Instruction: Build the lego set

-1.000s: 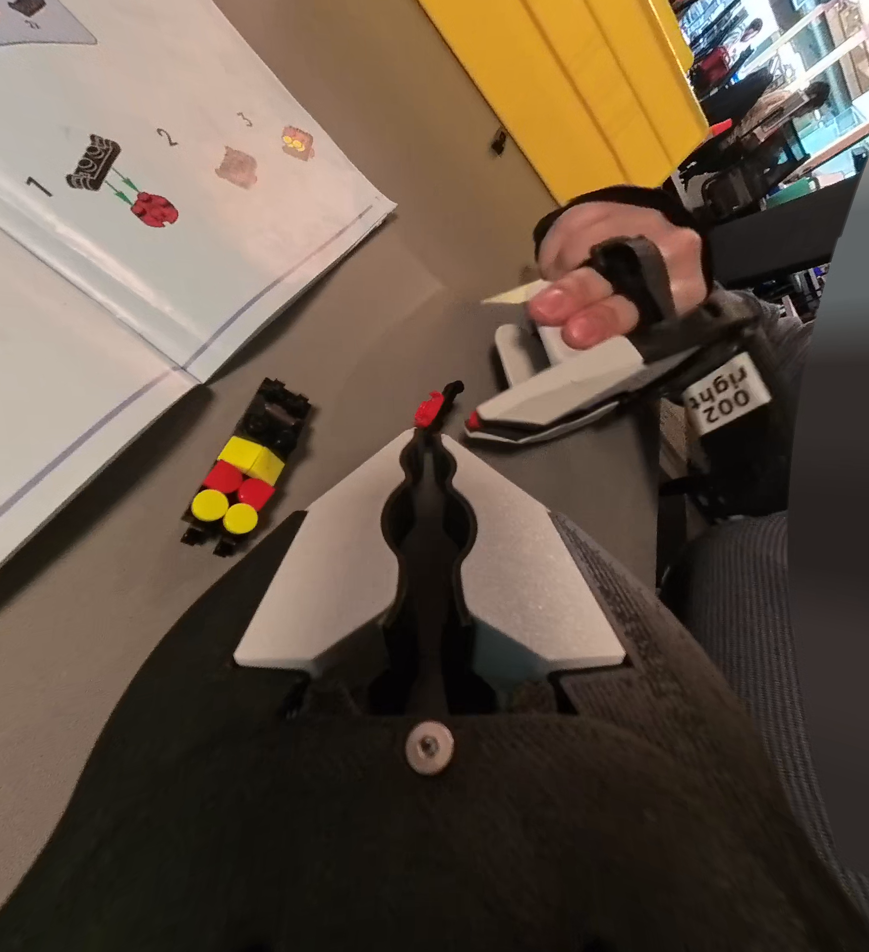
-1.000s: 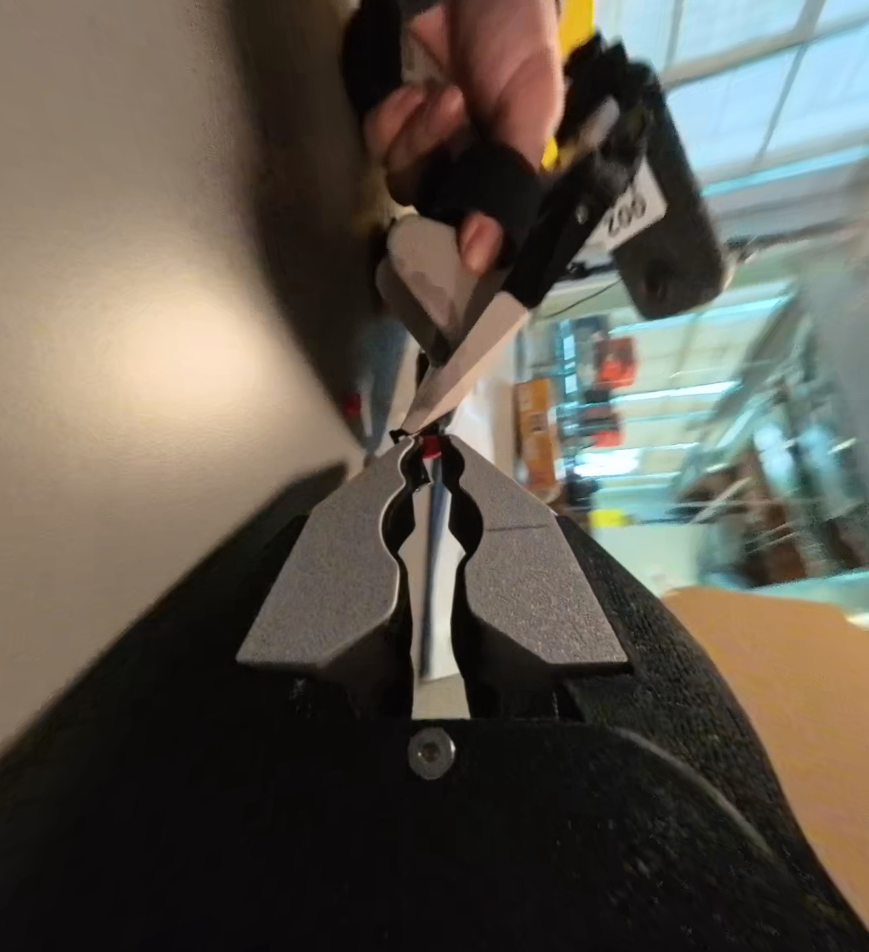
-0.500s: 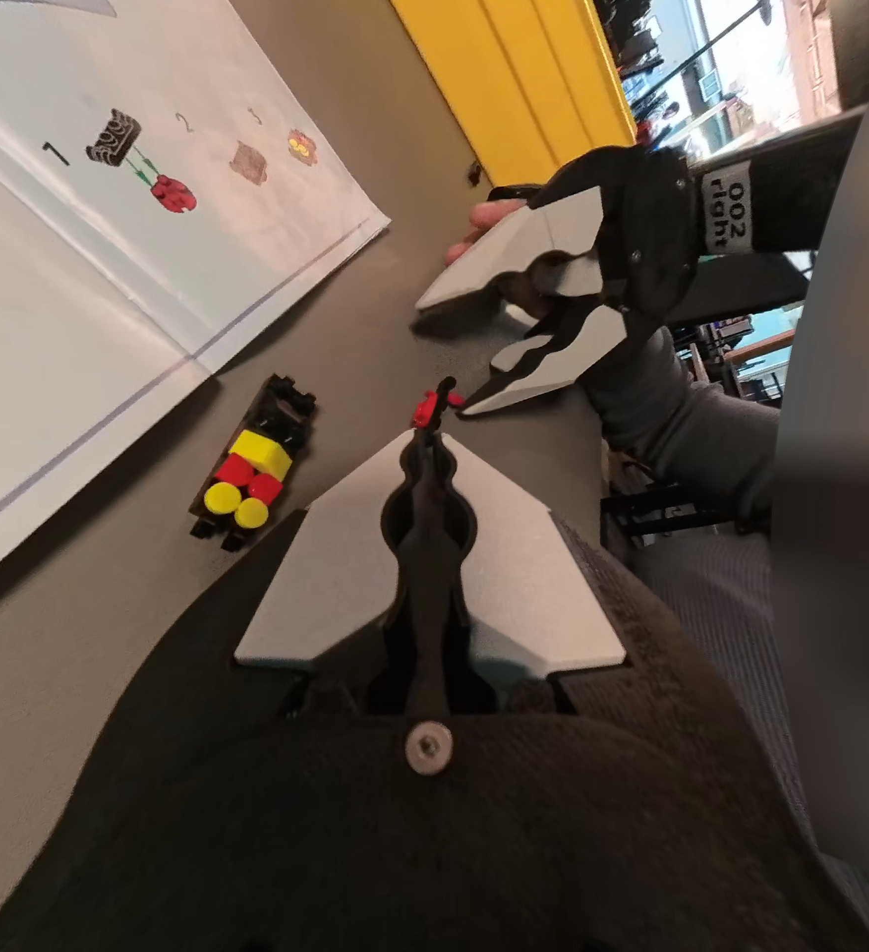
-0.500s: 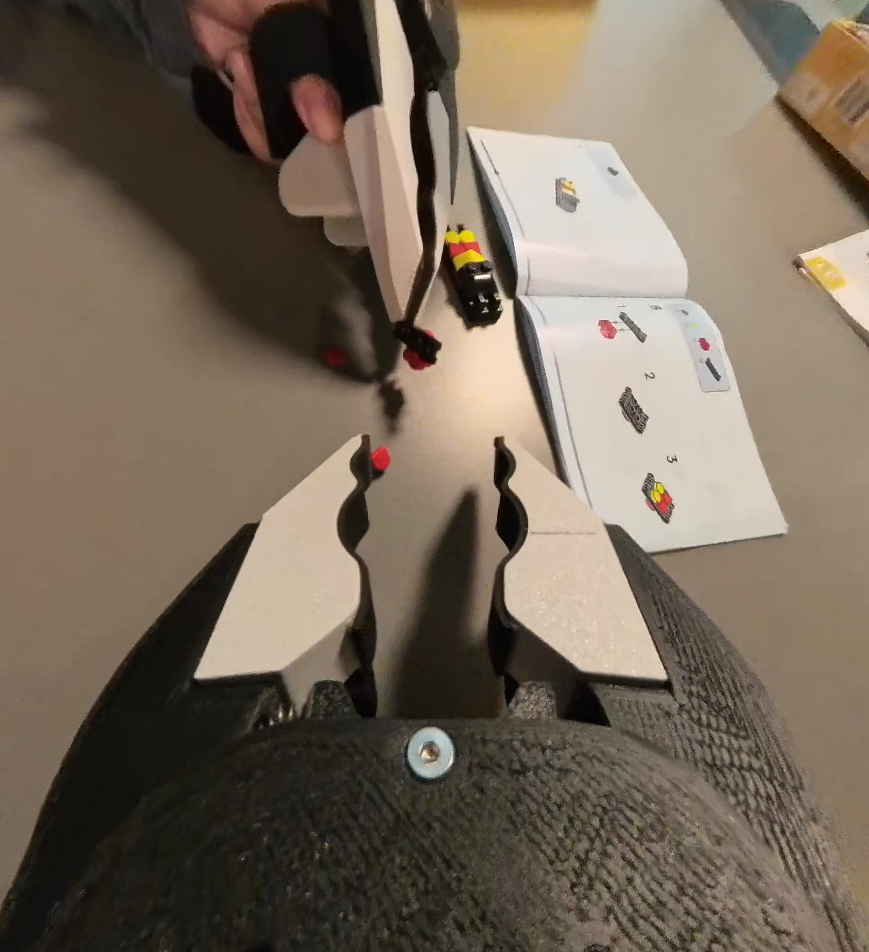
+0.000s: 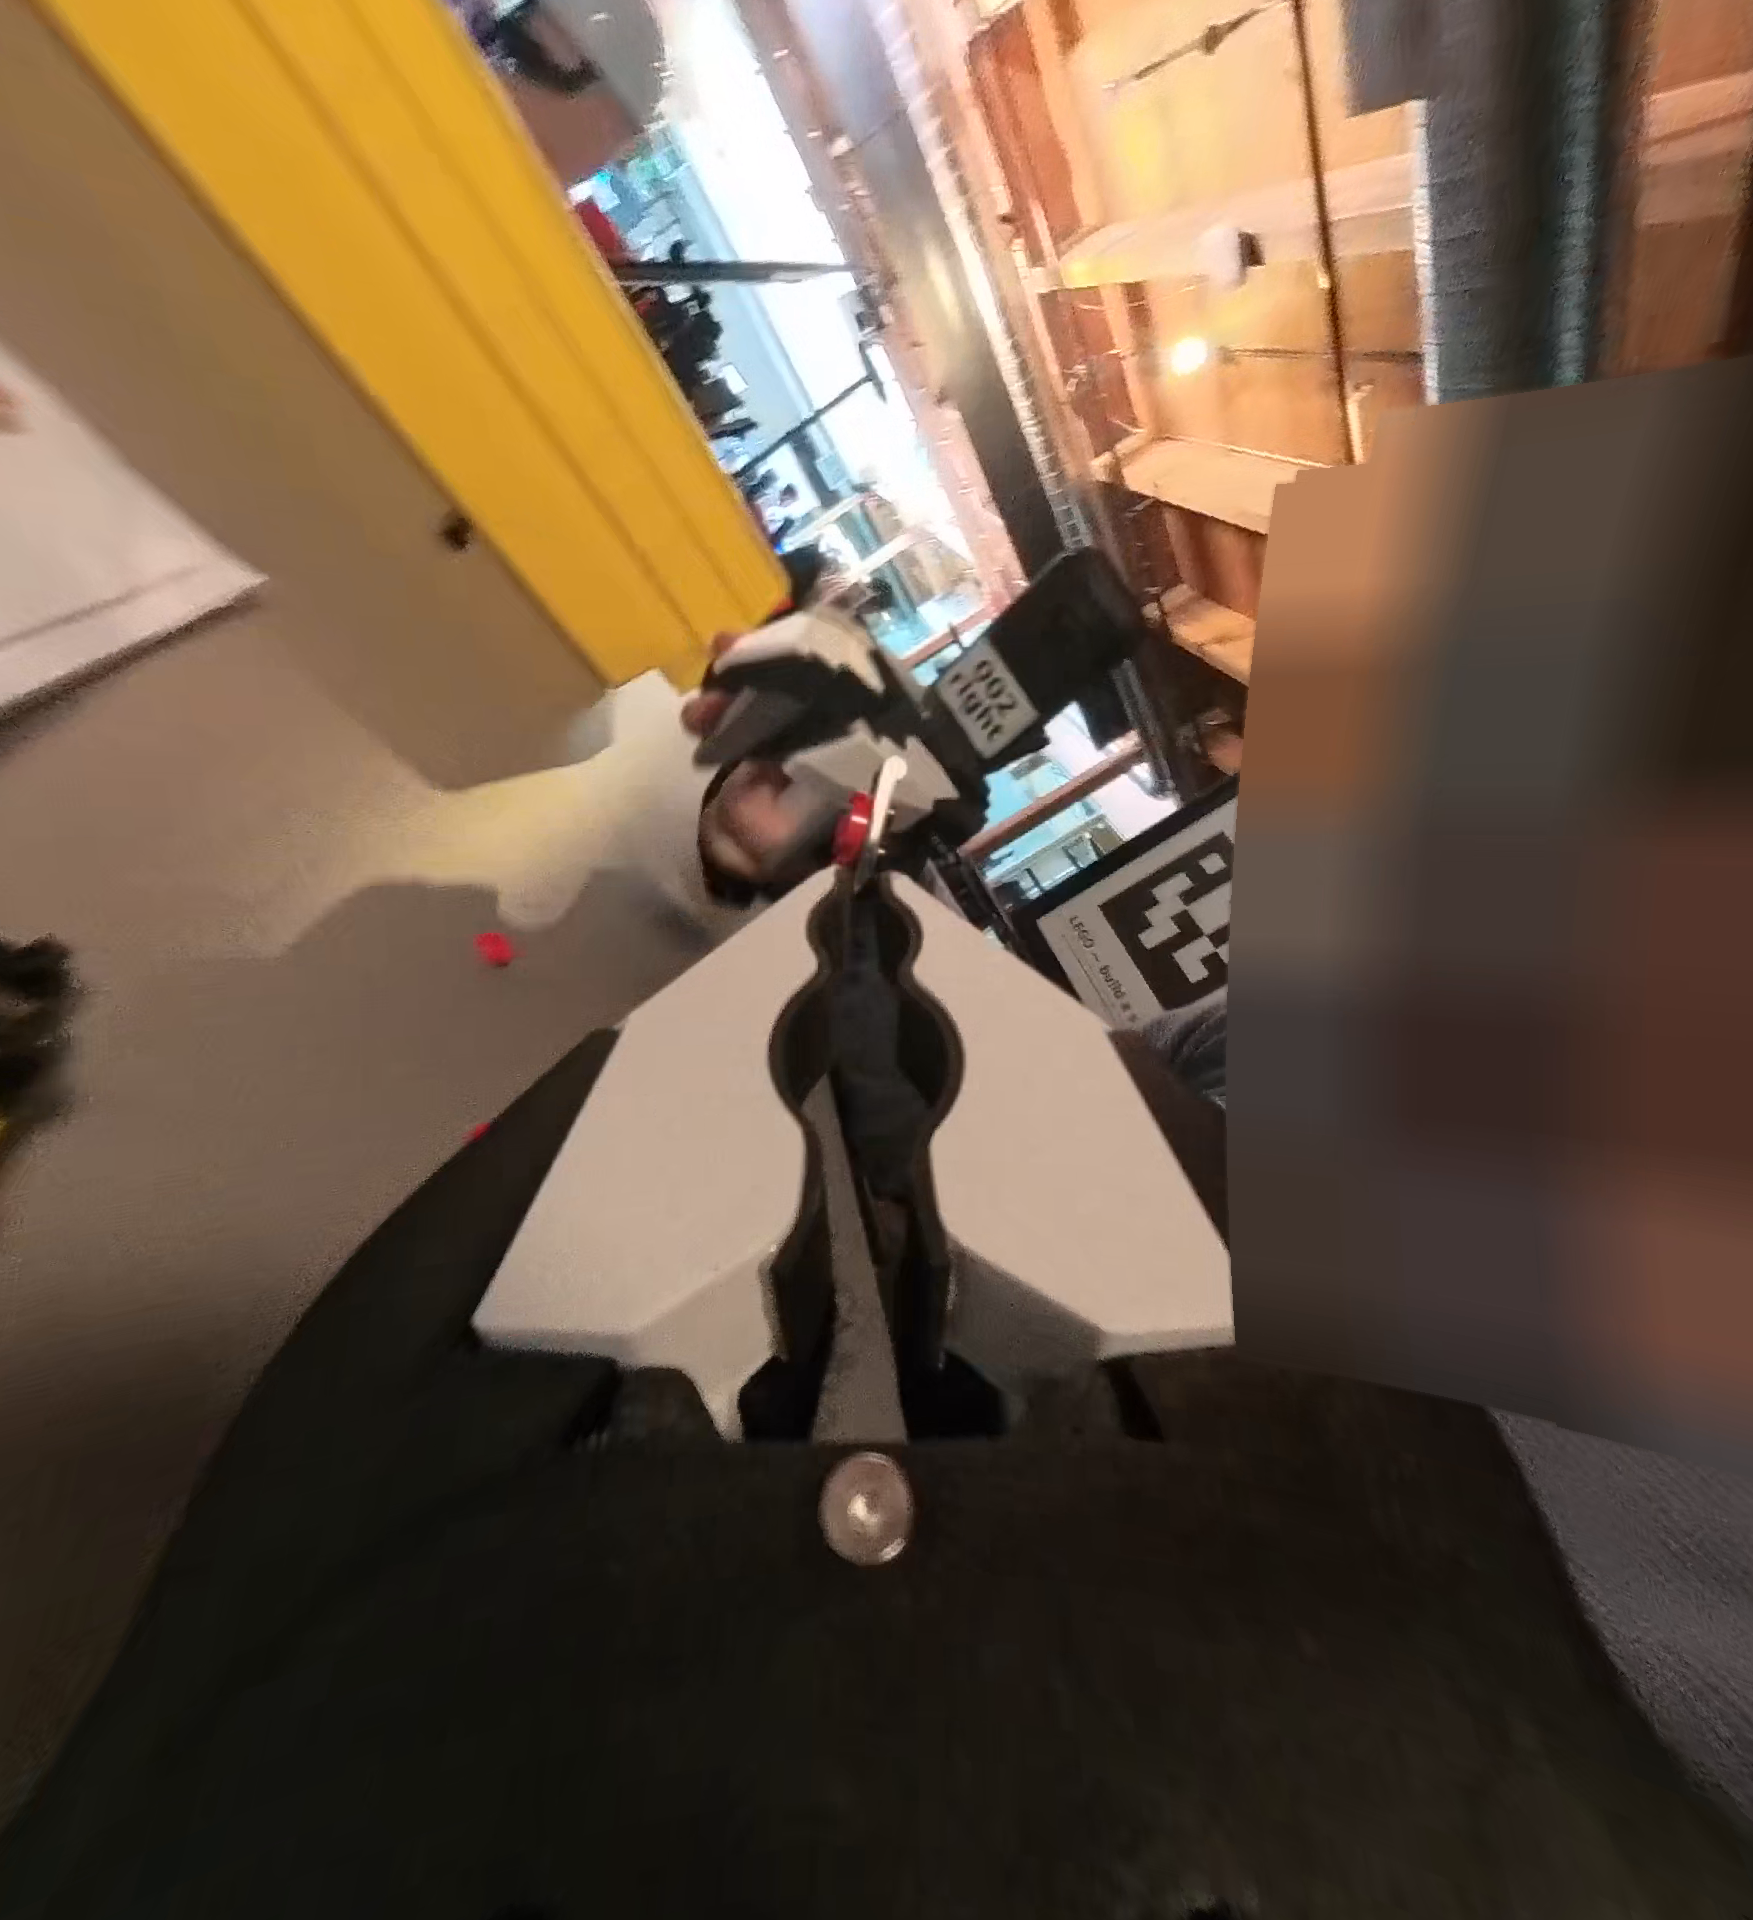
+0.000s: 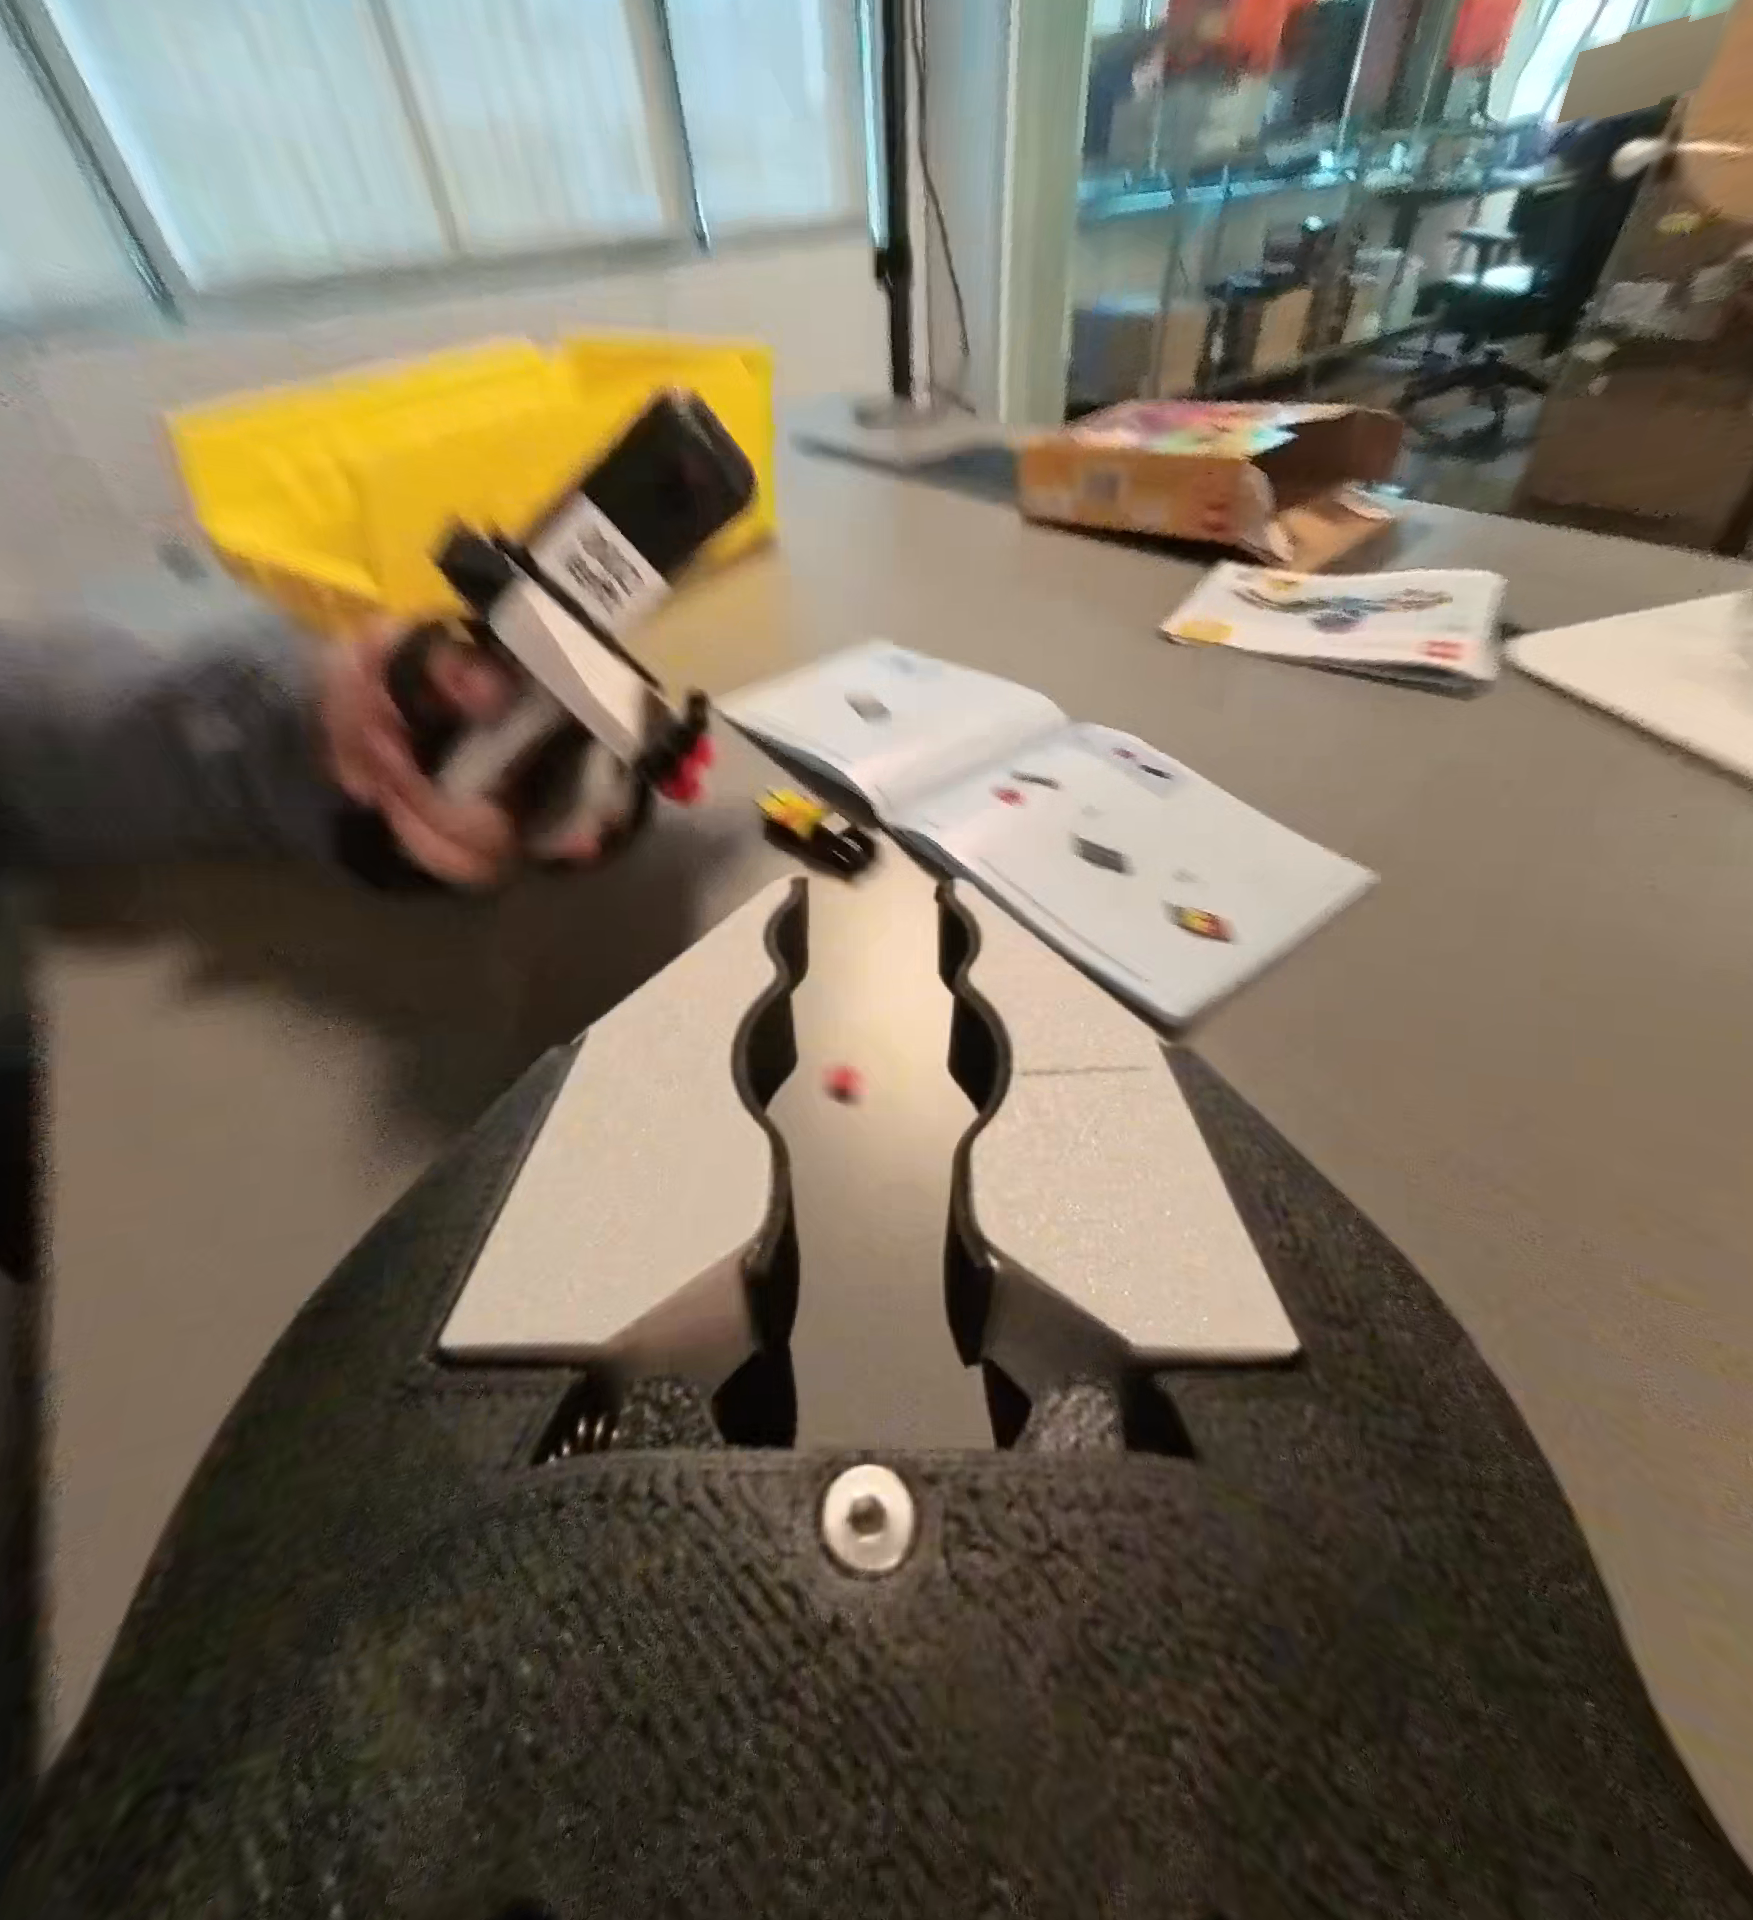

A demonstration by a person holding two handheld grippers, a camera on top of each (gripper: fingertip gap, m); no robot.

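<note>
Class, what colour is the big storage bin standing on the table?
The bin is bright yellow; the right wrist view shows it best.

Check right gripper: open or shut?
Open. In the right wrist view the right gripper shows a clear gap between its fingers, with bare table and a small red piece visible through it; nothing is held.

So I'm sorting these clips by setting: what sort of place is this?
Probably an office or workshop: a long grey table with open instruction booklets, office chairs behind glass partitions, and stacked cardboard boxes.
</note>
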